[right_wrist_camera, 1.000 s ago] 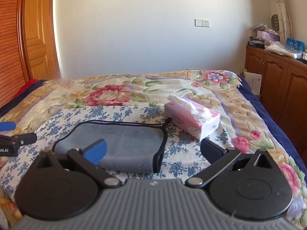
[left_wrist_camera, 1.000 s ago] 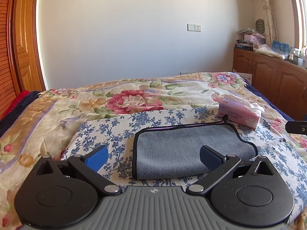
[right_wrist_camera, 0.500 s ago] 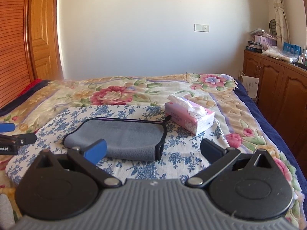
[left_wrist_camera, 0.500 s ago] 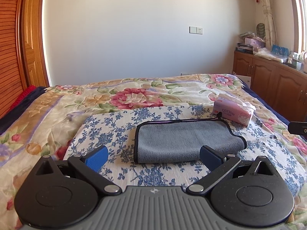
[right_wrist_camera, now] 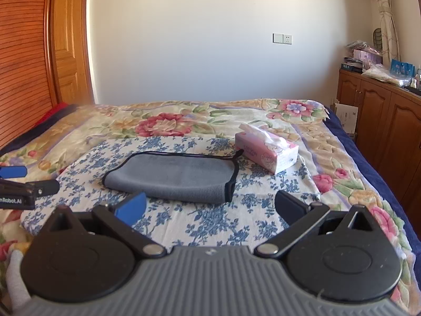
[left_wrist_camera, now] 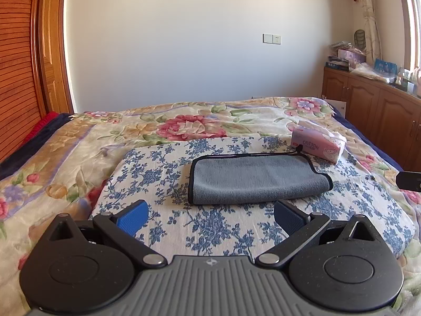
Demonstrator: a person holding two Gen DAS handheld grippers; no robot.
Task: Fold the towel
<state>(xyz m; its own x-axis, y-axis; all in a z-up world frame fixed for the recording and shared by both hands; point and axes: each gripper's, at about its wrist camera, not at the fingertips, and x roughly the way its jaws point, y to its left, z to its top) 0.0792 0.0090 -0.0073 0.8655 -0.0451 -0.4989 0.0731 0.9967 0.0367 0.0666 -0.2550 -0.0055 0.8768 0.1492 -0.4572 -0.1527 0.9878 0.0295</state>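
Only the right wrist view shows the towel's [right_wrist_camera: 173, 176] doubled hem.

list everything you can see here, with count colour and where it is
towel: 1, grey with black trim, folded, on the blue-flowered cloth
blue-flowered cloth: 1, white and blue, spread on the bed
tissue pack: 1, pink, beyond the towel's right end
bedspread: 1, cream with pink flowers, covers the bed
cabinets: wooden, brown, along the right wall, cluttered top
door: 1, wooden, back left
wall socket: white, back wall
left gripper: open, short of the towel
right gripper: open, short of the towel
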